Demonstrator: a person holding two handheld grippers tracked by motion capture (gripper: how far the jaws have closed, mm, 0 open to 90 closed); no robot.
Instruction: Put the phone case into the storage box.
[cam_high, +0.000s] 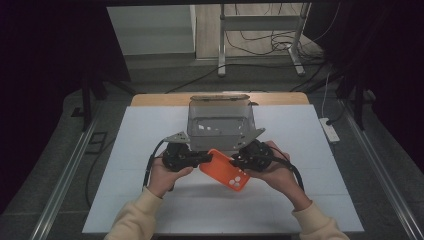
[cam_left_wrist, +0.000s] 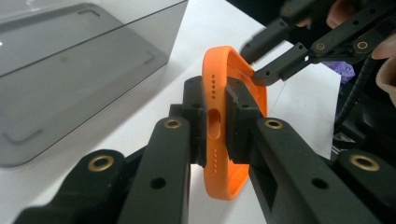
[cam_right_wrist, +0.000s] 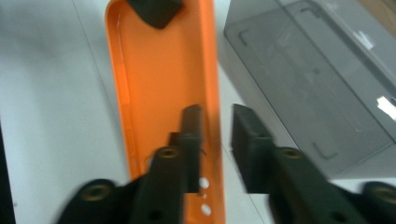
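White tabletop: my left gripper clamps the orange phone case; right gripper stands parted astride its edge. Grey box at 12 o'clock.

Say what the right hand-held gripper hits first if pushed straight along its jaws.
Likely the left hand-held gripper, clamped on the orange phone case's far end. The right hand-held gripper straddles the case's side wall, jaws open; depth unclear.

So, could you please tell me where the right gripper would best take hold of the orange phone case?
Probably the long side wall of the orange phone case near the camera-cutout end, approached end-on. That rim is thin and sits between the right gripper's open jaws, one inside the shell, one outside. The left gripper already clamps the port end.
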